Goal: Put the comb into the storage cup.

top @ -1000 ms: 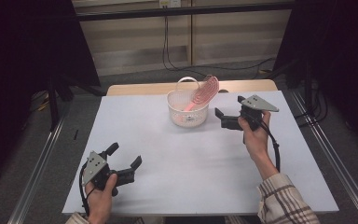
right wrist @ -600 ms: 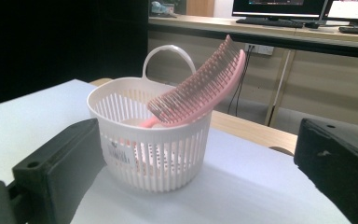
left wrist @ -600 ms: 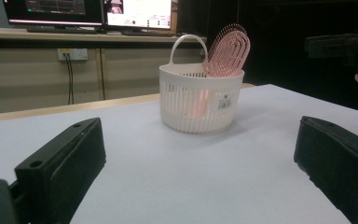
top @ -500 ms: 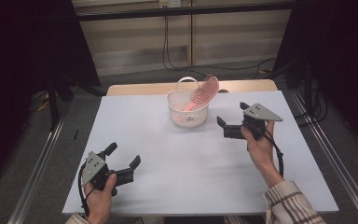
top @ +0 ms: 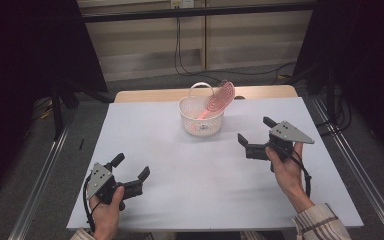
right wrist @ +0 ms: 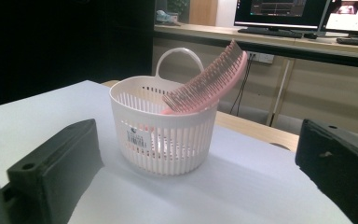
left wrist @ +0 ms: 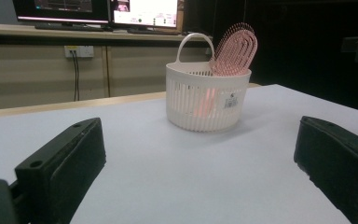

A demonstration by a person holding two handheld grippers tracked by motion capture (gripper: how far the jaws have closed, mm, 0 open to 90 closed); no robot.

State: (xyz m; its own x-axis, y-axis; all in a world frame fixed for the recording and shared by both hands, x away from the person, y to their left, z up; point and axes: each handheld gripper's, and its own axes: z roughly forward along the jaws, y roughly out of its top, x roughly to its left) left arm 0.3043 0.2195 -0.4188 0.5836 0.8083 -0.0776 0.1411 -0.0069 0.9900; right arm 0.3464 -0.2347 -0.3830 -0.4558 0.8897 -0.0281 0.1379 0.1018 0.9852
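A white slatted basket [top: 201, 120] with a loop handle stands at the far middle of the white table [top: 180, 170]. A pink hairbrush [top: 220, 96] leans in it, its head sticking up over the right rim. The same basket [left wrist: 207, 100] and brush [left wrist: 235, 49] show in the left gripper view, and the basket [right wrist: 163, 135] and brush [right wrist: 209, 79] in the right gripper view. My left gripper [top: 132, 167] is open near the front left edge, empty. My right gripper [top: 254, 131] is open to the right of the basket, empty, pointing at it.
A wooden tabletop [top: 260, 92] shows behind the white surface. Metal rails [top: 45, 170] run along both sides of the table. Monitors [right wrist: 284, 11] stand on a desk behind, and cables [top: 180, 45] hang down the back wall.
My right gripper has drawn back from the basket toward the near right of the table. The left gripper has stayed put.
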